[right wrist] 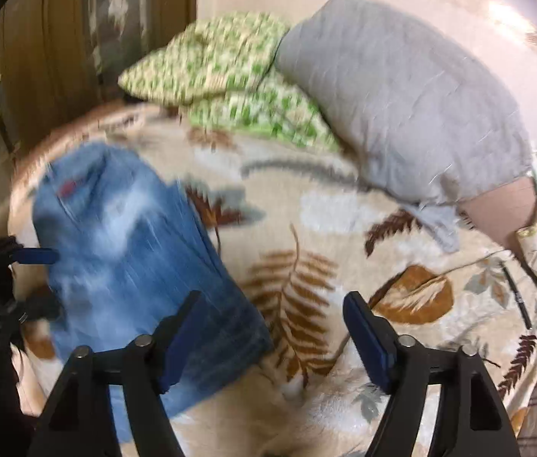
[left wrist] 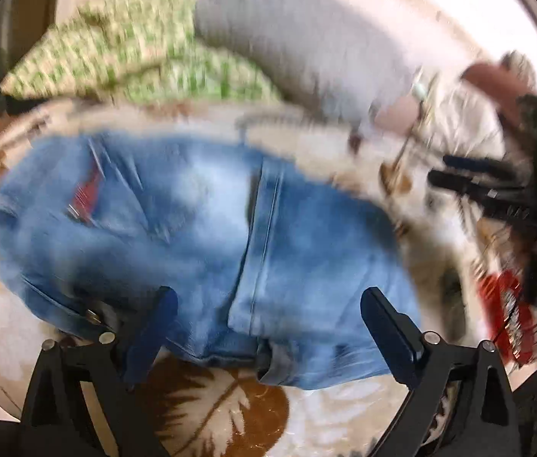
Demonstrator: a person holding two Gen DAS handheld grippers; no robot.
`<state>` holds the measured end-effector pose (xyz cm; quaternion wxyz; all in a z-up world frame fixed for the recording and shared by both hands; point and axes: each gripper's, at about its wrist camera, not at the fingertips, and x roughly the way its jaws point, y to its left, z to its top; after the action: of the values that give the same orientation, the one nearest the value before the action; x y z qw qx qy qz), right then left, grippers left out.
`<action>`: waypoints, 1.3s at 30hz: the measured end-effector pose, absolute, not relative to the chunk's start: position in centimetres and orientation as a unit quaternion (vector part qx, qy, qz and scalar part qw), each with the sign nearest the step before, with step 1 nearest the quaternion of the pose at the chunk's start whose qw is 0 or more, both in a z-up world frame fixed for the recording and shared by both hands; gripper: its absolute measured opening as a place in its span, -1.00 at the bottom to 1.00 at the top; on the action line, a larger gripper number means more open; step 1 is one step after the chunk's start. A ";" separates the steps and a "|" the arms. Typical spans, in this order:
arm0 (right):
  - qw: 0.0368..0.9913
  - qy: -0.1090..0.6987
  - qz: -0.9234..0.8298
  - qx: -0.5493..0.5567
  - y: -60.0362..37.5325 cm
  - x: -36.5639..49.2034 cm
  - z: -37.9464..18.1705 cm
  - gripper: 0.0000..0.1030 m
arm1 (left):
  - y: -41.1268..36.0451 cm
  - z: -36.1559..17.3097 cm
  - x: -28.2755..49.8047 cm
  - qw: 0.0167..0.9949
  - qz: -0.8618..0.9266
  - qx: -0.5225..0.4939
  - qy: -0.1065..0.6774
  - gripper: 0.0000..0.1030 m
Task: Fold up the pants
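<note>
Pants (left wrist: 192, 236) lie folded into a compact bundle on the leaf-print blanket (left wrist: 211, 411), left gripper (left wrist: 268, 327) spread empty above. From the right, right gripper (right wrist: 272, 331) gapes too; folding looks finished, maybe smoothing next.

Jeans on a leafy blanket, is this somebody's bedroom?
Probably a bedroom. The jeans lie on a bed's leaf-print blanket, with a grey pillow and green pillows at its head.
</note>
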<state>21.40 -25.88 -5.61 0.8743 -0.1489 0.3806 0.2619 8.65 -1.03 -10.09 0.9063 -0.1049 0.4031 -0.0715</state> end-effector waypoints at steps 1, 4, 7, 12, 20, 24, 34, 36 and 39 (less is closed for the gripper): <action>0.877 0.374 0.265 -0.142 -25.6 21.0 -4.9 0.73 | -0.6 -9.3 8.1 0.911 -0.078 -0.107 0.392 0.89; 0.879 0.361 0.289 -0.116 -24.6 19.6 -2.8 0.90 | 1.7 -7.9 6.5 0.918 -0.078 -0.144 0.362 0.95; 0.870 0.356 0.322 -0.112 -21.9 19.0 -0.9 0.92 | 5.5 -7.9 5.1 0.918 -0.049 -0.199 0.339 0.97; 0.832 0.371 0.387 -0.143 -13.7 20.8 -0.3 0.97 | 12.5 -10.7 4.7 0.894 0.016 -0.310 0.323 1.00; 0.713 0.433 0.501 -0.230 1.1 26.1 -3.9 0.97 | 19.0 -17.6 5.7 0.823 0.058 -0.476 0.305 1.00; 0.666 0.464 0.534 -0.237 5.8 28.7 -6.2 0.97 | 21.0 -19.5 6.5 0.810 0.056 -0.506 0.291 1.00; 0.573 0.547 0.561 -0.239 13.9 34.2 -11.8 0.96 | 19.1 -19.1 9.3 0.856 0.046 -0.418 0.302 1.00; 0.555 0.559 0.559 -0.257 15.2 34.4 -13.3 0.96 | 19.2 -19.3 9.4 0.855 0.040 -0.421 0.300 1.00; 0.544 0.567 0.559 -0.264 16.5 34.7 -15.0 0.96 | 19.6 -19.5 9.4 0.852 0.035 -0.435 0.289 1.00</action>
<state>34.72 16.54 -14.95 0.5437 -0.2641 0.5674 0.5591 9.37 19.58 -19.47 0.8525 -0.4346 0.2885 0.0347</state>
